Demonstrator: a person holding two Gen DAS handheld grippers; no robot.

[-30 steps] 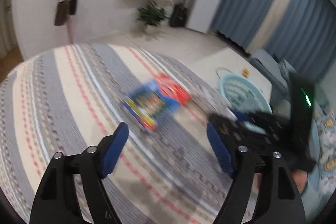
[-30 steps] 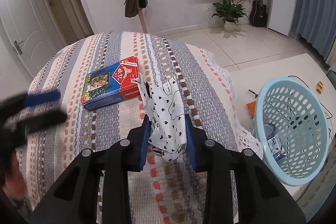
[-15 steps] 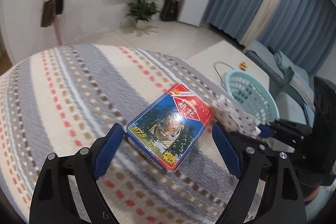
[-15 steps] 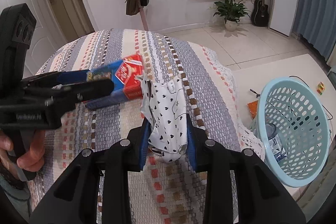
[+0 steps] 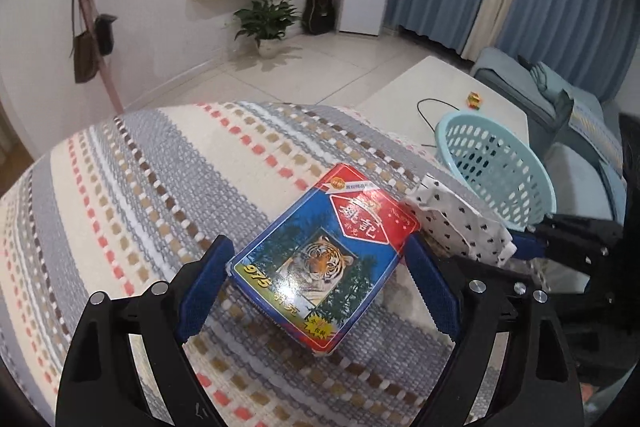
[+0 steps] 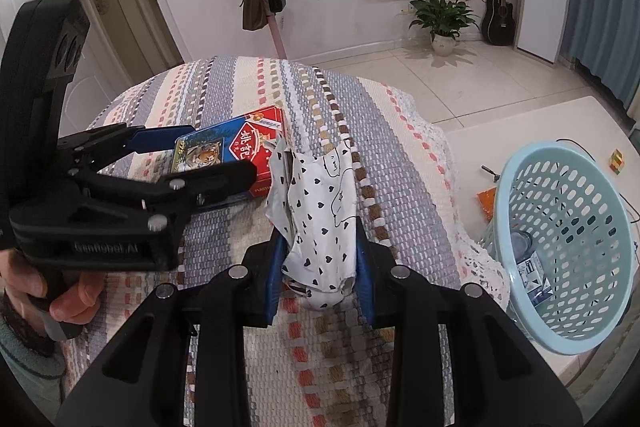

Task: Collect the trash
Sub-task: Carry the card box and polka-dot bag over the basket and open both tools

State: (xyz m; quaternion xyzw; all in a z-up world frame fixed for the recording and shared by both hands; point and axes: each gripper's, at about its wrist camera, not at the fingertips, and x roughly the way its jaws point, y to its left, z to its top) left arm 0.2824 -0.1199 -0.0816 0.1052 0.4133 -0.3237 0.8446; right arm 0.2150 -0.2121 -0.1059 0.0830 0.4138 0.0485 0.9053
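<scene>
Left gripper [image 5: 320, 283]: fingers [image 5: 204, 287] wide apart, just widened, straddling tiger-print box [image 5: 320, 267] flat on table [image 5: 140, 187]; contact with box sides not discernible. Box long axis diagonal, red end toward basket [image 5: 496, 175]. Right gripper [image 6: 320, 267]: fingers [image 6: 274, 275] clamped on heart-print wrapper [image 6: 324, 219], raised just beside box, long axis along fingers.

**Gripper and hand status**

Left gripper [image 5: 316, 269]: angled downward, blue pads spread wide, having just been opening; a flat box sits between the pads, with a gap visible at the left pad. The person's left hand [image 6: 44, 291] is wrapped round its handle. Right gripper [image 6: 320, 251]: angled downward, pads pressed against both sides of a crumpled wrapper.
</scene>
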